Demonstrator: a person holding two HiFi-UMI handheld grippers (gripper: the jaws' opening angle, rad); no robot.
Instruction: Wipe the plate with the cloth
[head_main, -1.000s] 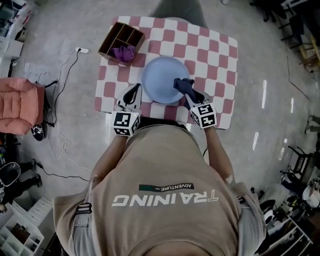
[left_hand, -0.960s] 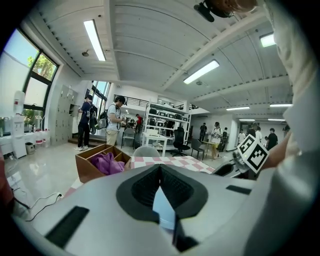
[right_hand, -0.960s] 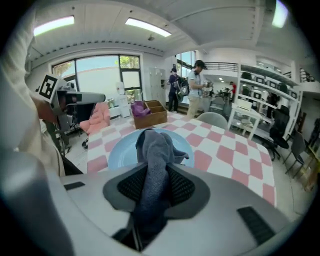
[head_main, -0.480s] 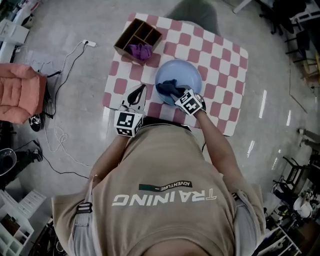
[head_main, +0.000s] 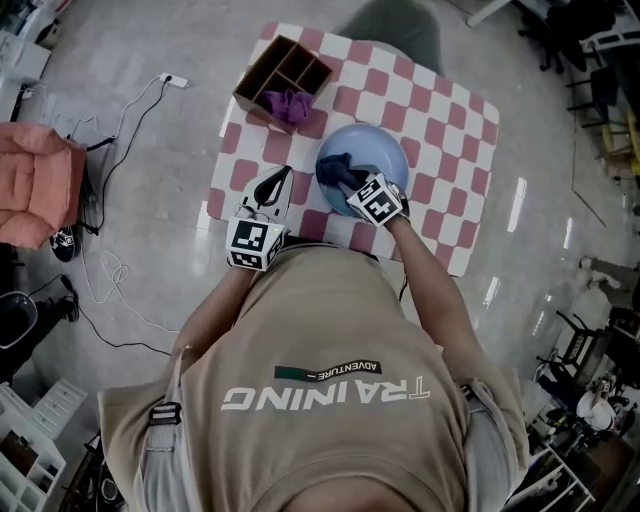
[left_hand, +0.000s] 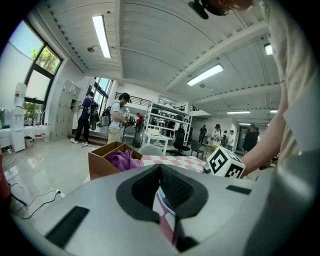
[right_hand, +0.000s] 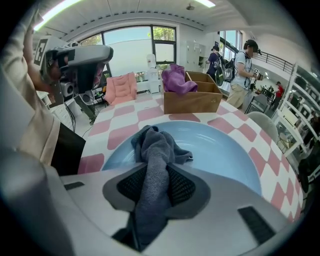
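- The right gripper has its jaws clamped on a dark blue-grey cloth. The jaws stand partly apart, held off by the thickness of the bunched fabric between the pads.
- The cloth runs up from between the pads and ends in a crumpled bundle beyond the jaw tips. This bundle rests on the inner surface of the light blue plate, toward its near-left part in the right gripper view.
- The right gripper points steeply down at the plate. In the head view its marker cube sits over the plate's near edge.
- The plate sits flat on the pink-and-white checkered table, near the person's edge.
- The left gripper has its jaw tips together, with nothing held. It lies nearly level over the table, just left of the plate, and whether it touches the plate cannot be determined.
- A brown compartment box stands at the table's far-left corner, well apart from the plate. One compartment holds a purple cloth.
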